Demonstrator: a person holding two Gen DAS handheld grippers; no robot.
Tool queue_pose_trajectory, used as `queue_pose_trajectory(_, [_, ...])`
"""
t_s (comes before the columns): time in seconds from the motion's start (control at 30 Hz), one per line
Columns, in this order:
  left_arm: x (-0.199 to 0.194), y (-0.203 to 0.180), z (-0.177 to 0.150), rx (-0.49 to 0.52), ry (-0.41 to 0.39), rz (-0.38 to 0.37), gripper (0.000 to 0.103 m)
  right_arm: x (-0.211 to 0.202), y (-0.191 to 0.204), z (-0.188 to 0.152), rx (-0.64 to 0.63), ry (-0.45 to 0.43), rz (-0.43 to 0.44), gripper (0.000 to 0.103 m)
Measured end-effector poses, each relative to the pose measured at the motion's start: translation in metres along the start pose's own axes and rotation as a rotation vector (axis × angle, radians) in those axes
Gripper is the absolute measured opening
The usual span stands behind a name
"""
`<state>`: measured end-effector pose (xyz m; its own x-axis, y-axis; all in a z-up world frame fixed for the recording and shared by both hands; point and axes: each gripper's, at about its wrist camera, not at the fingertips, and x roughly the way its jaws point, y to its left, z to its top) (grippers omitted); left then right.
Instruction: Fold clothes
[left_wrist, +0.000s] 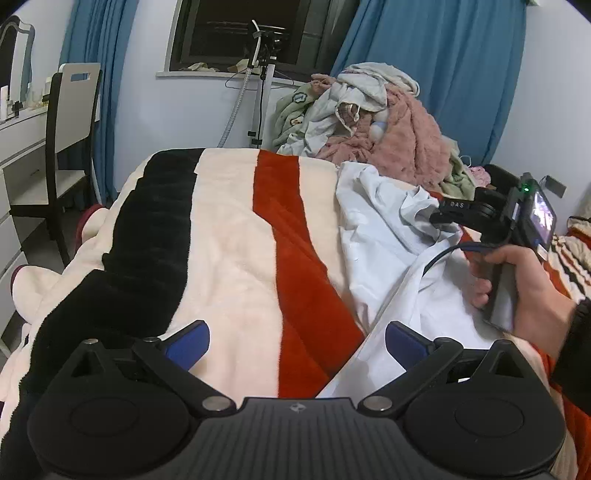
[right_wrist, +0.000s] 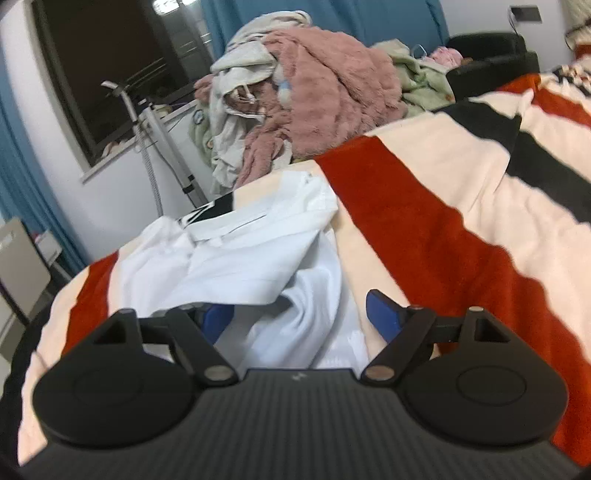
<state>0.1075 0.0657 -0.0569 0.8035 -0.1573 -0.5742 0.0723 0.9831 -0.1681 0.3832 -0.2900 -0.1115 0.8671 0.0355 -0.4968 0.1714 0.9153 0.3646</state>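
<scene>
White walls, blue curtains (left_wrist: 436, 74) round dark window (left_wrist: 240, 33), white desk (left_wrist: 22, 147) w/ chair (left_wrist: 70, 122) at left.

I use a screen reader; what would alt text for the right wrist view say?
A crumpled white shirt lies on a red, cream and black striped blanket, partly between the open blue-padded right gripper. Behind, a clothes pile sits before blue curtains.

1. Left wrist view sits behind the left hand-held gripper (left_wrist: 297, 345), low over the striped blanket (left_wrist: 229, 236), facing the window.
2. Right wrist view rides behind the right hand-held gripper (right_wrist: 301, 317), close above the white shirt (right_wrist: 255, 254).
3. Both share shirt, blanket and clothes pile (left_wrist: 373, 122).
</scene>
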Motion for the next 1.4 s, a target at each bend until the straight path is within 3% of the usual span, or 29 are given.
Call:
queue_pose_trajectory(0.17, [-0.022,-0.005,0.000,0.031,-0.043,-0.015,0.102,-0.074,0.009,-0.003,-0.064,-0.049,-0.007,0.080])
queue_pose_trajectory(0.3, [-0.044,-0.015,-0.002,0.065,-0.062,-0.047,0.102,-0.159,0.019,-0.011,-0.116,-0.094,0.009,0.080])
queue_pose_trajectory(0.5, [-0.070,-0.021,-0.010,0.066,0.001,-0.109,0.102,-0.284,0.017,-0.045,-0.141,-0.143,0.056,0.080])
queue_pose_trajectory(0.67, [-0.079,-0.004,-0.011,0.002,0.083,-0.161,0.102,-0.340,-0.013,-0.085,-0.086,-0.116,0.093,0.080])
queue_pose_trajectory(0.77, [-0.078,0.021,-0.014,-0.103,0.135,-0.135,0.100,-0.355,-0.031,-0.097,-0.032,-0.103,0.089,0.080])
queue_pose_trajectory(0.87, [-0.073,0.047,-0.020,-0.214,0.201,-0.063,0.097,-0.368,-0.046,-0.101,0.005,-0.132,0.086,0.080])
queue_pose_trajectory(1.03, [-0.060,0.068,-0.035,-0.293,0.320,0.063,0.087,-0.376,-0.070,-0.099,0.086,-0.133,0.118,0.080])
queue_pose_trajectory(1.2, [-0.060,0.060,-0.039,-0.211,0.330,0.131,0.078,-0.378,-0.091,-0.099,0.176,-0.104,0.149,0.082])
queue_pose_trajectory(1.3, [-0.069,0.046,-0.040,-0.138,0.305,0.129,0.073,-0.376,-0.097,-0.100,0.214,-0.096,0.159,0.082])
queue_pose_trajectory(1.4, [-0.072,0.027,-0.041,-0.044,0.333,0.115,0.063,-0.365,-0.102,-0.101,0.246,-0.053,0.174,0.082])
